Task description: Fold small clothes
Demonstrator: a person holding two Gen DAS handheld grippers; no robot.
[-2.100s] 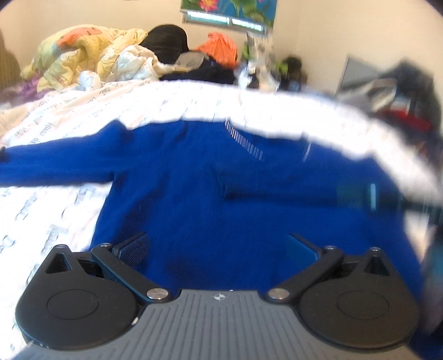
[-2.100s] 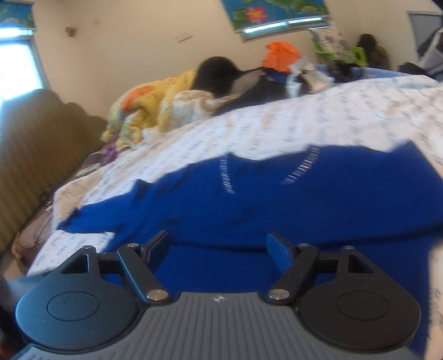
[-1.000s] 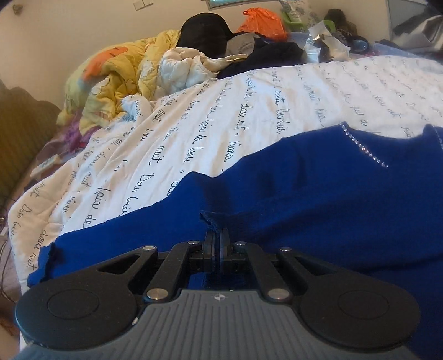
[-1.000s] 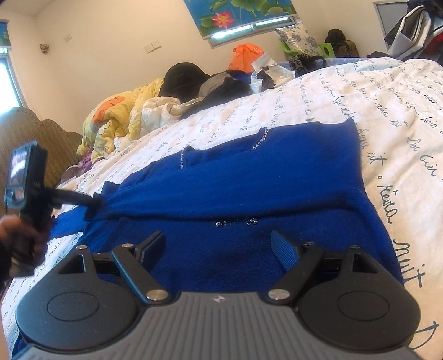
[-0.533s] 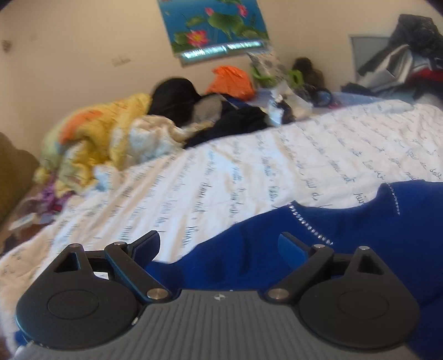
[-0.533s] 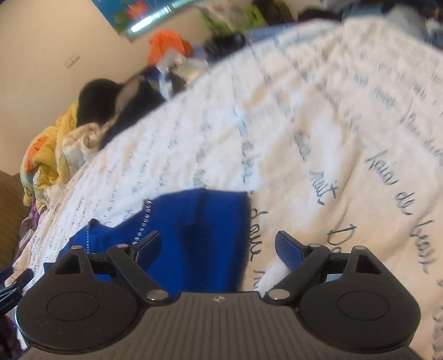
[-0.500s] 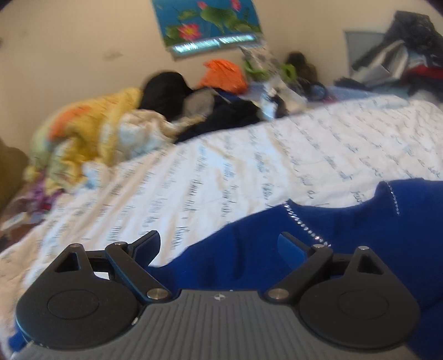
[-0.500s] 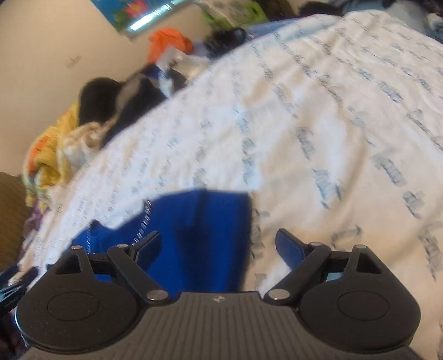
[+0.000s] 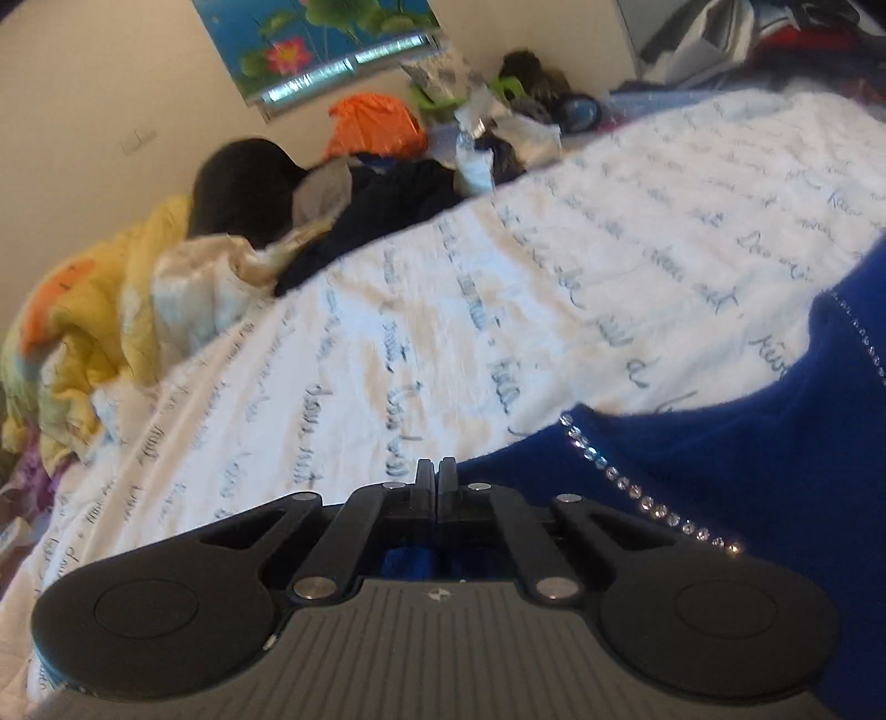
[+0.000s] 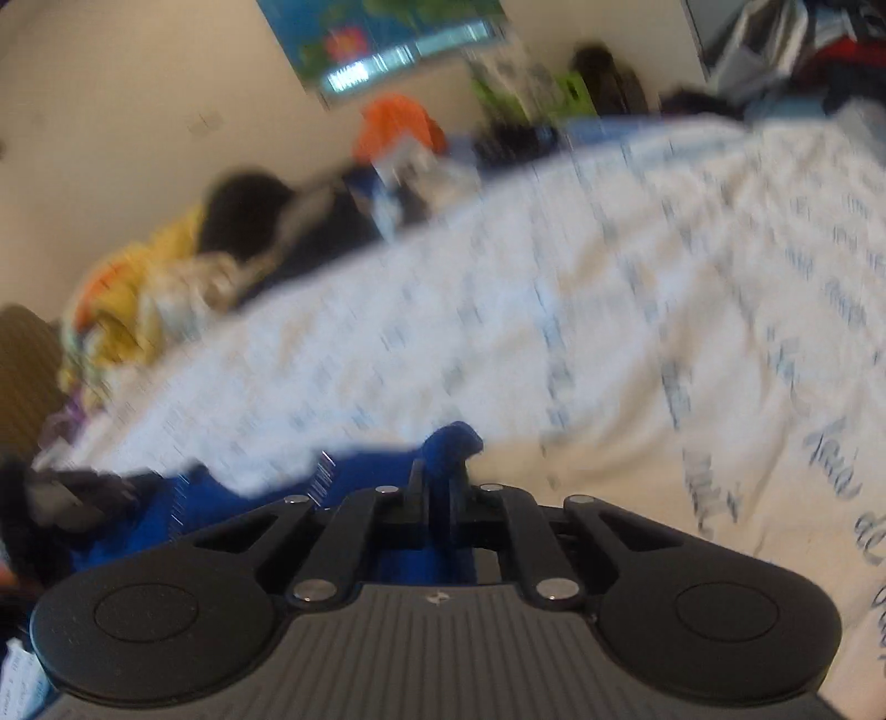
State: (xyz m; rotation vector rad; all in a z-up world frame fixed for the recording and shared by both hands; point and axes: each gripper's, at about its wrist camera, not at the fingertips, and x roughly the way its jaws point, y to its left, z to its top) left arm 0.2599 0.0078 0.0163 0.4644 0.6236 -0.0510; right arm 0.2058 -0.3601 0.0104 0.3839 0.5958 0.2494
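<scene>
left gripper (image 9: 437,471): jaws have just been closing and are now sitting together; blue cloth is showing just behind the fingers, under the linkage, so it is pinching the sweater's edge
right gripper (image 10: 437,482): jaws have just been closing and are now clamping a bunched tuft of blue fabric that is sticking up between and above the fingertips
blue sweater (image 9: 720,454): lying on the bed, filling the lower right of the left wrist view; in the right wrist view it is running from the clamped tuft off to the lower left (image 10: 232,509)
rhinestone trim (image 9: 626,487): line of small clear stones running diagonally along the sweater's neckline edge, just right of the left gripper; a second short line is showing near the right frame edge
bedspread (image 9: 498,310): white with blue handwriting print, lying under the sweater and covering most of both views
yellow quilt (image 9: 105,310): crumpled at the far left of the bed, well apart from the sweater
clothes pile (image 9: 354,183): black, grey, navy and orange items heaping along the bed's far edge by the wall
poster (image 9: 321,39): blue with lotus flowers, hanging on the wall behind the pile
image quality: right wrist view is blurring heavily; dark shape at its lower left edge too smeared to tell
</scene>
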